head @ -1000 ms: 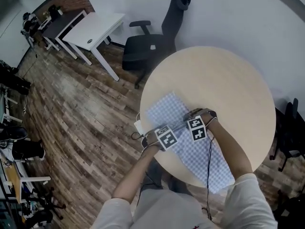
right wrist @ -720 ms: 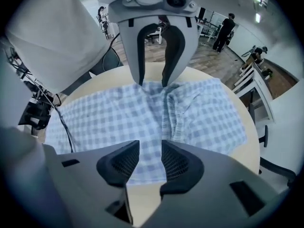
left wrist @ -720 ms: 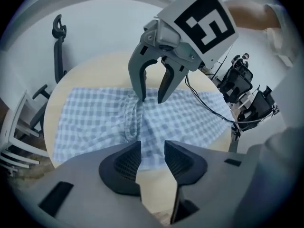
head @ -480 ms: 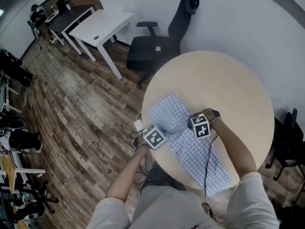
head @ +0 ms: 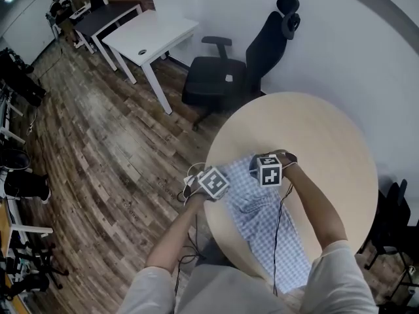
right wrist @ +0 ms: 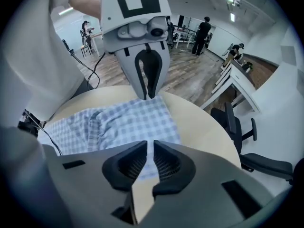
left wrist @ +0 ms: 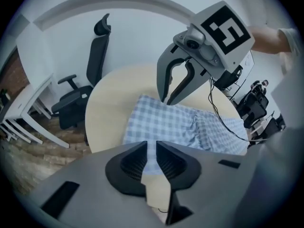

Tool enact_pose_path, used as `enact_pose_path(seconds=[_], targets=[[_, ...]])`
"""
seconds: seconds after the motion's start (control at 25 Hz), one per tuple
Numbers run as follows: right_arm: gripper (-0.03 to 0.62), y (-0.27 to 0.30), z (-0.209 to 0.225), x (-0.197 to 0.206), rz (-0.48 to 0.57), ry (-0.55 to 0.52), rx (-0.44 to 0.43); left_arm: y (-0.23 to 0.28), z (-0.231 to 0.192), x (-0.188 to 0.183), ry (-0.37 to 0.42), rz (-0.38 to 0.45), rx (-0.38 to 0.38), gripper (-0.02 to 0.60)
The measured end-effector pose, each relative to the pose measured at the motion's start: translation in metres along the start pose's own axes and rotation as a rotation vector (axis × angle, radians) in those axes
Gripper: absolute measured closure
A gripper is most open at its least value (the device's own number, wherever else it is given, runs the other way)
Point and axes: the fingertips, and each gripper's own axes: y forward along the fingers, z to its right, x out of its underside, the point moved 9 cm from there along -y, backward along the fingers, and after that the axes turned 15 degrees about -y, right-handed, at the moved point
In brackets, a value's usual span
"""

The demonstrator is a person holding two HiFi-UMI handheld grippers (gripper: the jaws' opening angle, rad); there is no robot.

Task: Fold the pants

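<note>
The blue-and-white checked pants [head: 258, 222] lie on the near left part of the round wooden table [head: 327, 136], running from its left edge toward our body. Their far end is gathered up in both tools, and a bunched ridge crosses the cloth between that end and the flat near part. Our right forearm and sleeve cover the near end, so we cannot make out how it finishes.

The left gripper [left wrist: 151, 161] has just been closing. Its jaws now stand pressed together on a strip of checked cloth at the corner nearest the table's left edge. The right gripper [right wrist: 151, 161] is likewise clamped narrow on the cloth, at the other corner of that same end, a little farther in over the table. From the head view the marker cubes hide both pairs of jaws, and only the gripper views show the pinch. A black cable [head: 280, 227] trails from the right gripper along our arm and across the pants.

Beyond the table's far left edge stands a black office chair [head: 229, 70], with a white desk [head: 154, 38] past it on the plank floor [head: 98, 149]. At the right edge another dark chair [head: 393, 221] is cut off
</note>
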Motion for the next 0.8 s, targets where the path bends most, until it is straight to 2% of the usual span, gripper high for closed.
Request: enact_pose_path(seconds=[0.04, 0.08, 0.2, 0.28, 0.4, 0.52, 0.56, 0.64, 0.72, 0.8], targets=[[0.510, 0.005, 0.012, 0.003, 0.001, 0.005, -0.024, 0.004, -0.010, -0.006, -0.009, -0.007, 0.007, 0.492], [0.427, 0.010, 0.023, 0.006, -0.005, 0.004, -0.052, 0.007, -0.019, -0.012, -0.017, -0.019, 0.016, 0.401], [0.355, 0.028, 0.052, 0.017, -0.030, -0.006, -0.124, 0.020, -0.043, -0.022, -0.022, -0.068, 0.041, 0.360], [0.339, 0.042, 0.067, 0.022, -0.037, 0.010, -0.189, 0.029, -0.057, -0.022, -0.009, -0.104, 0.063, 0.355], [0.338, 0.058, 0.079, 0.033, -0.068, 0.021, -0.283, 0.045, -0.067, -0.016, 0.008, -0.181, 0.117, 0.350], [0.339, 0.073, 0.086, 0.043, -0.055, 0.044, -0.347, 0.052, -0.076, -0.011, 0.017, -0.221, 0.120, 0.353], [0.359, 0.076, 0.087, 0.045, -0.044, 0.056, -0.371, 0.053, -0.077, -0.013, 0.021, -0.218, 0.136, 0.367], [0.434, 0.080, 0.088, 0.049, -0.026, 0.066, -0.410, 0.055, -0.080, -0.017, 0.016, -0.216, 0.195, 0.484], [0.469, 0.082, 0.091, 0.050, -0.016, 0.060, -0.438, 0.058, -0.083, -0.018, 0.006, -0.232, 0.234, 0.517], [0.504, 0.082, 0.094, 0.050, -0.014, 0.054, -0.450, 0.058, -0.086, -0.018, 0.017, -0.237, 0.242, 0.520]])
